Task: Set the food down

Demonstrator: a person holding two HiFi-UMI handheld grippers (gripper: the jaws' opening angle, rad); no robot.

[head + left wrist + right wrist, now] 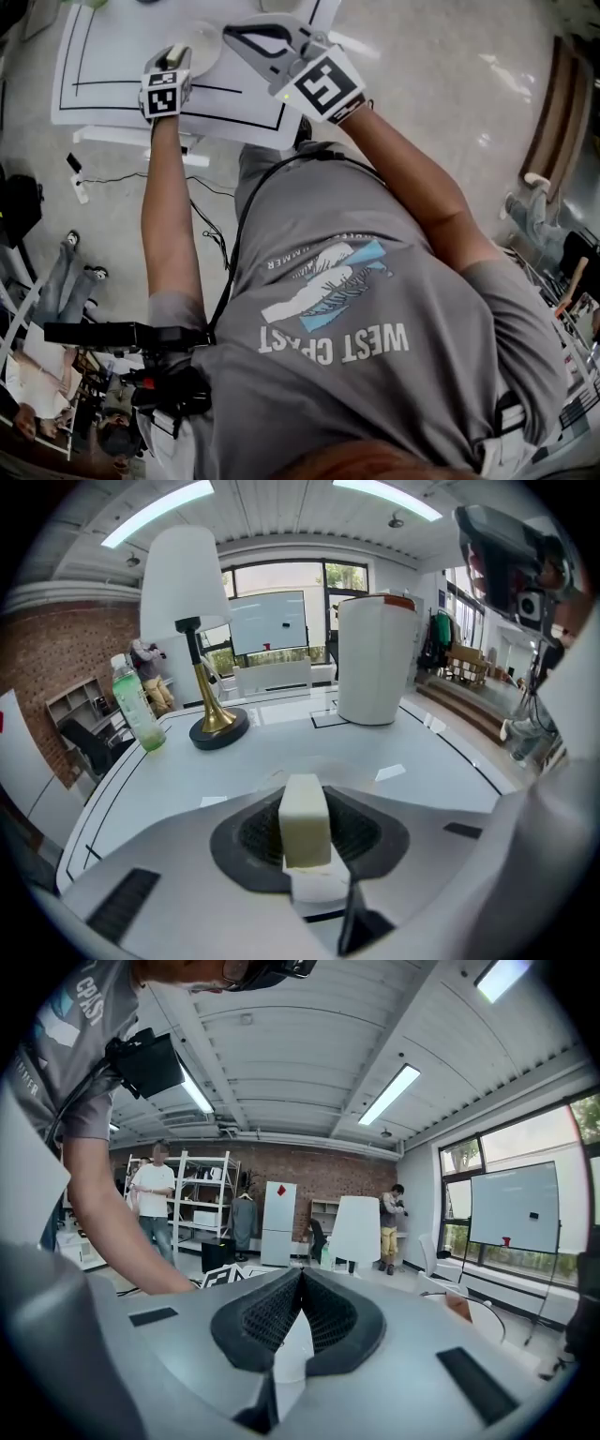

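A pale yellow block of food [306, 819] stands upright between the jaws of my left gripper [306, 850], which is shut on it. In the head view the left gripper [176, 56] hovers at the near edge of a clear round plate [202, 39] on the white table [112, 56]. My right gripper [231, 32] is just right of that plate, its jaws closed to a point. In the right gripper view the right gripper [298, 1279] has its pads pressed together with nothing visible between them.
Beyond the food stand a white-shaded lamp [192, 621] with a brass stem, a green bottle [138, 705] at the left, and a tall white cylinder [378, 658]. Black lines mark the table top. People stand by shelves [155, 1194] in the background.
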